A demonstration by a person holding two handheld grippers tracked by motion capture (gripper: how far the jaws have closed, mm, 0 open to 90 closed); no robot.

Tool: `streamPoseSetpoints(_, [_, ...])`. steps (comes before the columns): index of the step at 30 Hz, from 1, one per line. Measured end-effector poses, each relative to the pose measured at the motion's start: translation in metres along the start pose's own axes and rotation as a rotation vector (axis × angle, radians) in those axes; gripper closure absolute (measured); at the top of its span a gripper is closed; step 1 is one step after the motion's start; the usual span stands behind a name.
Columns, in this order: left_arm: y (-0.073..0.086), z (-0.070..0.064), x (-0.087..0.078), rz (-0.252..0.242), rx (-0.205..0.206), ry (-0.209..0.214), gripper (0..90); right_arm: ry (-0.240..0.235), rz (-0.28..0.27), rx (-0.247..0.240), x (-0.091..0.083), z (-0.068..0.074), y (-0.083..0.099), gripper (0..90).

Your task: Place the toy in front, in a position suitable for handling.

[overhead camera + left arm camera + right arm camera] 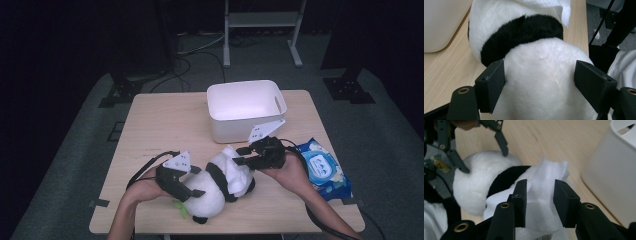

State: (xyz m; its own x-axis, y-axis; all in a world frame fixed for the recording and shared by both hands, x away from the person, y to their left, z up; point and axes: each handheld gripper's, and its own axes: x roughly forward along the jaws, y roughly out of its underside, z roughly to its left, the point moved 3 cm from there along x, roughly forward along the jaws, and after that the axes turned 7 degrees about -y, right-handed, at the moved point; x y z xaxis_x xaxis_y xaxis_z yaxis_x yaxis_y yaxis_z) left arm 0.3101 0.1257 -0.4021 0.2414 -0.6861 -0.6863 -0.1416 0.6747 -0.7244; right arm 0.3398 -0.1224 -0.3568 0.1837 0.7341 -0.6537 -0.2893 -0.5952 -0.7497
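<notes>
plush panda (pixel 212 187) lies on the wooden table (pixel 150 130), near the front edge, just in front of the white bin (pixel 245 107). a white wipe (pixel 235 165) is draped over its upper body, next to the black band of fur.

left gripper (pixel 187 187) sits at the panda's white rounded end w/ jaws spread wide, one on each side of the fur; in the left gripper view (pixel 540 82) the inner faces look to be touching or just beside the plush, can't tell if they press in. the person's left hand (pixel 147 185) holds it from the front-left.

right gripper (pixel 242 156) comes in from the right, held by the right hand (pixel 290 172). in the right gripper view (pixel 540 200) its jaws are apart w/ the wipe (pixel 546 187) lying between them; can't tell if the wipe is pinched.

blue pack of wet wipes (pixel 322 167) lies on the table right of the right hand, near the edge. bin stands upright behind the panda, well apart from the left gripper.
</notes>
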Motion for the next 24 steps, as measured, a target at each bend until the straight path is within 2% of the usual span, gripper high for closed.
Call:
streamPoseSetpoints(7, [0.0,0.0,0.0,0.0,-0.001,-0.004,24.1,-0.031,0.094,-0.06,0.015,0.006,0.005,52.3])
streamPoseSetpoints(11, [0.0,0.001,0.0,-0.002,-0.01,-0.006,24.0,-0.012,0.128,-0.084,0.024,0.008,0.009,48.8])
streamPoseSetpoints(15, [0.0,0.001,0.001,-0.003,-0.008,-0.005,24.0,0.017,0.133,-0.11,0.028,0.009,0.013,54.6])
streamPoseSetpoints(21, [-0.001,0.001,0.0,-0.003,-0.004,-0.006,24.0,0.052,0.124,-0.126,0.022,0.009,0.014,79.4])
streamPoseSetpoints(24, [-0.001,0.001,0.0,-0.012,-0.01,-0.01,23.9,0.051,0.097,-0.107,0.015,0.007,0.014,83.1])
